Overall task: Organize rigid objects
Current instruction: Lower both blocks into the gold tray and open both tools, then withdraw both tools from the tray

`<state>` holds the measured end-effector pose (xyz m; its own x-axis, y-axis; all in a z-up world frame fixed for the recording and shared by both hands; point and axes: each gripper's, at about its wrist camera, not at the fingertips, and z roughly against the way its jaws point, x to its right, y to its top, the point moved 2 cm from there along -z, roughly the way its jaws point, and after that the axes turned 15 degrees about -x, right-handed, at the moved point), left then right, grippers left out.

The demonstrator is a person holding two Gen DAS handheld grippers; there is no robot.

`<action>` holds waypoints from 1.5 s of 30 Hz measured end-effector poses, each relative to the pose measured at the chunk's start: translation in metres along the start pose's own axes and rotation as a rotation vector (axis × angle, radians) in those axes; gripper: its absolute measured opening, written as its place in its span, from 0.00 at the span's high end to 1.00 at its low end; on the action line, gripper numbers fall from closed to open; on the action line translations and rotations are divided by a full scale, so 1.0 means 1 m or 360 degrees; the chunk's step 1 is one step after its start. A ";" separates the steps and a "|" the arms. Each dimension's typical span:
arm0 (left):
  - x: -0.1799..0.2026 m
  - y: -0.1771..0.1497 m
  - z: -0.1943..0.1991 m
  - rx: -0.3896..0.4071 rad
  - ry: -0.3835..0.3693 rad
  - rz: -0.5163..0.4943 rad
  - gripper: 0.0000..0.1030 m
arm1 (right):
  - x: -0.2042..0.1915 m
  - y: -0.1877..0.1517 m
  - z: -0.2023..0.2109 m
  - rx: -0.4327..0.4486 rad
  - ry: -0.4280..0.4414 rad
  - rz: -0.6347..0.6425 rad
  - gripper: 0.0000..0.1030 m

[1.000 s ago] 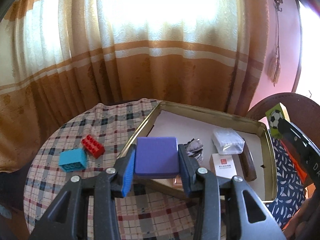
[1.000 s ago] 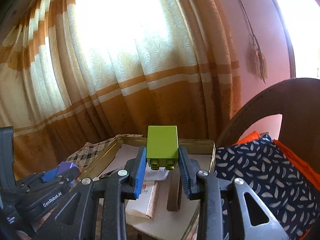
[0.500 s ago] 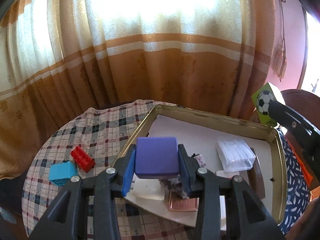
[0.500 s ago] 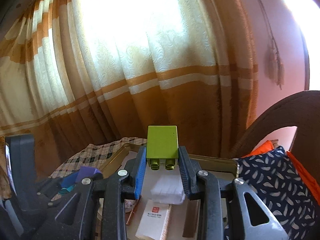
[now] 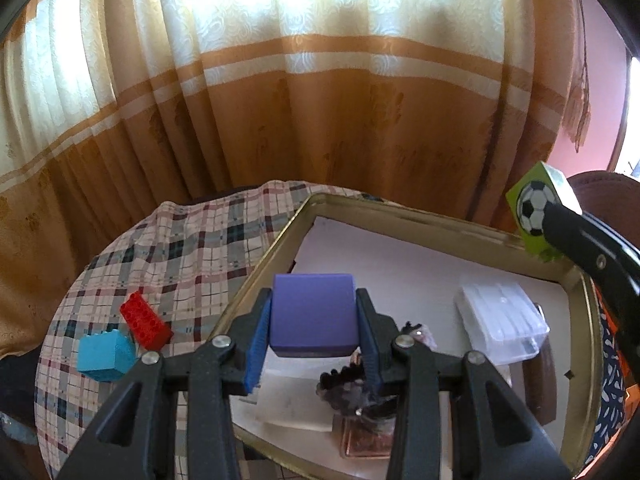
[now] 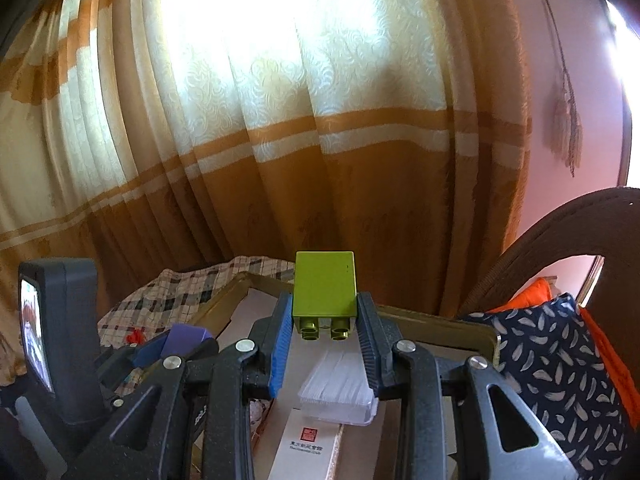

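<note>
My left gripper point(image 5: 313, 332) is shut on a purple block point(image 5: 312, 316) and holds it above the near left part of a gold metal tray point(image 5: 280, 240). My right gripper point(image 6: 325, 332) is shut on a green block point(image 6: 325, 284) with studs facing me, held above the tray's point(image 6: 436, 320) far right. The green block shows a football picture in the left wrist view point(image 5: 536, 208). The purple block also shows in the right wrist view point(image 6: 184, 338). A red brick point(image 5: 146, 320) and a cyan brick point(image 5: 105, 356) lie on the checked tablecloth point(image 5: 168, 256) left of the tray.
The tray holds a clear plastic box point(image 5: 502, 324), a white card box point(image 6: 308, 440), a dark crumpled item point(image 5: 348, 384) and a copper-coloured piece point(image 5: 364, 440). A curtain hangs behind the table. A chair with a patterned cushion point(image 6: 560, 364) stands at right.
Both grippers have moved forward and further over the tray, blocks still held. The tray's contents now sit closer and lower in both views.
</note>
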<state>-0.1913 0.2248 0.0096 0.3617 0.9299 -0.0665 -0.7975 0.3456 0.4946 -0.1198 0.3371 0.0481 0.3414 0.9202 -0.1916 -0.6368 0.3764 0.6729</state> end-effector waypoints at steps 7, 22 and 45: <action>0.002 0.007 -0.016 -0.0054 0.0009 -0.0008 0.62 | -0.002 0.001 -0.017 -0.0072 -0.0013 0.0009 0.67; 0.007 0.009 -0.035 -0.0118 0.0068 -0.0060 0.53 | -0.002 -0.006 -0.038 -0.0170 0.0015 -0.0017 0.64; -0.066 -0.071 0.018 0.0234 0.0272 0.0150 0.01 | -0.031 -0.107 0.049 0.0552 -0.0258 -0.0173 0.08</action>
<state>-0.1501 0.1367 -0.0051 0.1921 0.9692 -0.1538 -0.7403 0.2460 0.6257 -0.0285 0.2634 0.0167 0.5161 0.8377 -0.1783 -0.3294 0.3863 0.8615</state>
